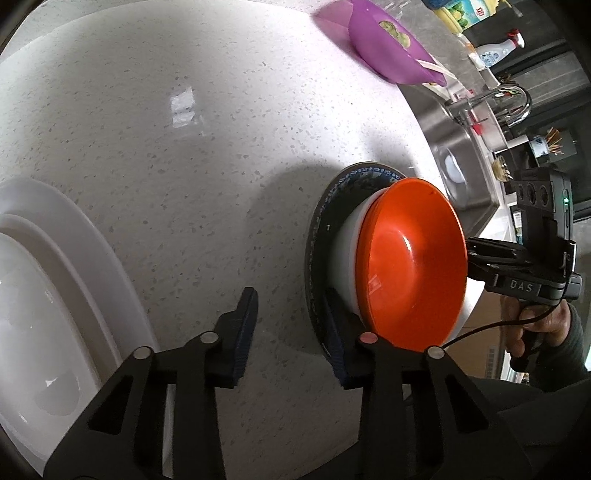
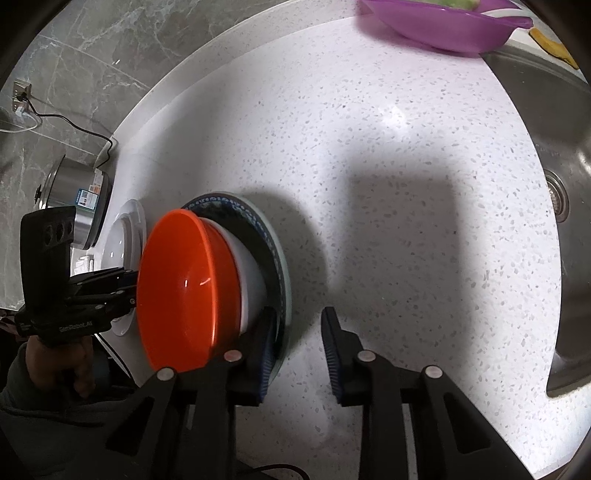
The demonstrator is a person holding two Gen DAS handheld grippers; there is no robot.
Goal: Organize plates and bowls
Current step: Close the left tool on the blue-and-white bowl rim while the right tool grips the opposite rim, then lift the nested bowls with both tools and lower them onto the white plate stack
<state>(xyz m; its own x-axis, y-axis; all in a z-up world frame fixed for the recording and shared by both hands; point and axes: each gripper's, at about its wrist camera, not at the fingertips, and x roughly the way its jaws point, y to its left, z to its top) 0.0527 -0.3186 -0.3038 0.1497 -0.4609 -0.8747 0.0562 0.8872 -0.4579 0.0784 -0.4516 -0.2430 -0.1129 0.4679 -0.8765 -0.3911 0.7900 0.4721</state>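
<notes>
An orange bowl (image 1: 410, 262) is nested in a white bowl (image 1: 345, 254) on a dark blue-patterned plate (image 1: 321, 221), set on the speckled white countertop (image 1: 184, 166). The left gripper (image 1: 291, 328) and right gripper (image 2: 299, 350) are both seen spread, each straddling the plate's rim. "DAS" is read on the right gripper, "GenRobot.AI" on the left. A purple basin (image 2: 443, 26) sits near the sink (image 2: 561, 184).

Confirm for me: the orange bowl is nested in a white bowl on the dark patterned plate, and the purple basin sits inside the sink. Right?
Not quite. The purple basin sits on the countertop beside the sink, as the right wrist view shows. The orange bowl is nested in the white bowl on the dark patterned plate.
</notes>
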